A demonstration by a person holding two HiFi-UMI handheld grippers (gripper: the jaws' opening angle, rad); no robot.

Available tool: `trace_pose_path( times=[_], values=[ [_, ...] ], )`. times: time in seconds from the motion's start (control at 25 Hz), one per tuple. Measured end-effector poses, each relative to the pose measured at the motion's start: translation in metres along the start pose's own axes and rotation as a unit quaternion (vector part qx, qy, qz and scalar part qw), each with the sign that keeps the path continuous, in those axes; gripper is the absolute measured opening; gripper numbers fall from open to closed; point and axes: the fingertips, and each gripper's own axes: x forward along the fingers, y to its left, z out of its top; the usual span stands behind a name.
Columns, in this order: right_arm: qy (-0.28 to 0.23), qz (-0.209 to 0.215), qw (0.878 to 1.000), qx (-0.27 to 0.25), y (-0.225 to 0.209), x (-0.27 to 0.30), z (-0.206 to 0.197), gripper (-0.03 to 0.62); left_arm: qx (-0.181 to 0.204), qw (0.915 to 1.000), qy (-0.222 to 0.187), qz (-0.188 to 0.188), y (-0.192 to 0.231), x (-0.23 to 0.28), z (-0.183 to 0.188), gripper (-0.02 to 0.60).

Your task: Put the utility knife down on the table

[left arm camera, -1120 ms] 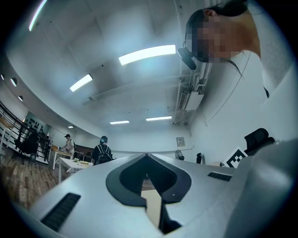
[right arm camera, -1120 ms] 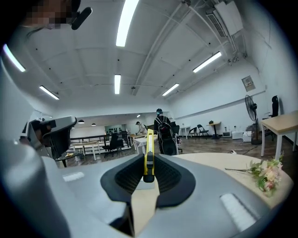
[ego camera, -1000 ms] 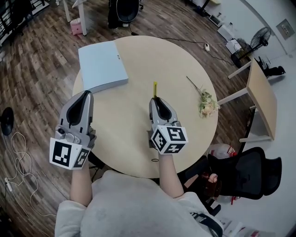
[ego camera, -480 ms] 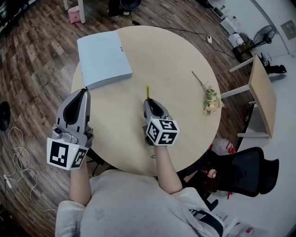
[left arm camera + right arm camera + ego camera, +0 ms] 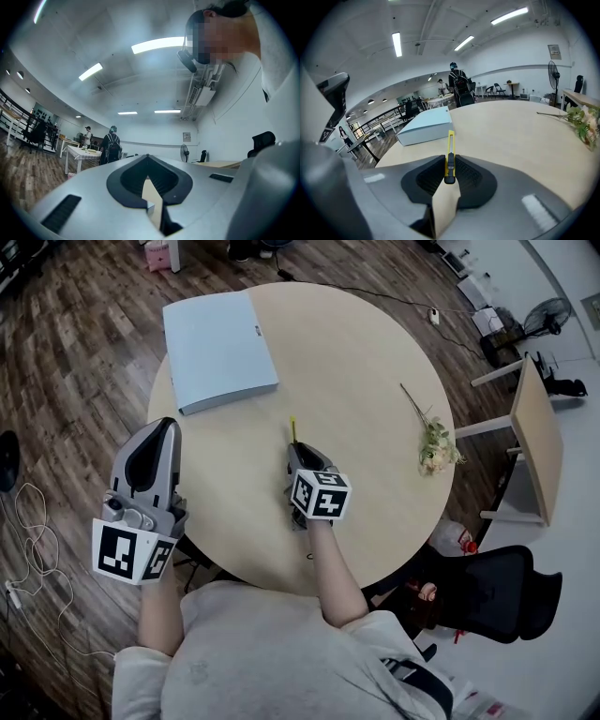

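Within right tool (image 5: 449, 163), slim yellow utility knife (image 5: 450, 140)

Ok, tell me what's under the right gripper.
The round table lies beneath the right gripper. The yellow tip of the utility knife pokes out ahead; the gripper's body covers the rest, so table contact can't be seen.

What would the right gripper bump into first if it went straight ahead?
Probably the light-blue box, near its corner: the utility knife held by the right gripper would touch first, though it might miss.
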Motion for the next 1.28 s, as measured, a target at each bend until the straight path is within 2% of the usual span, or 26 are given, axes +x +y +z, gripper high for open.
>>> trace_pose_path(
  times=[0.28, 0.68, 1.28],
  values=[
    [0.044, -0.019, 0.999, -0.007, -0.007, 0.022, -0.024, 0.075, -0.002, 0.9999, 0.007, 0.012, 0.010, 0.000, -0.006, 0.008],
    [0.081, -0.039, 0.996, -0.013, -0.012, 0.034, -0.042, 0.075, -0.004, 0.9997, 0.014, 0.021, 0.018, -0.002, -0.013, 0.008],
    [0.093, -0.044, 0.995, -0.020, -0.014, 0.033, -0.047, 0.078, 0.000, 0.9996, 0.013, 0.025, 0.012, -0.010, -0.009, 0.008]
  ],
)
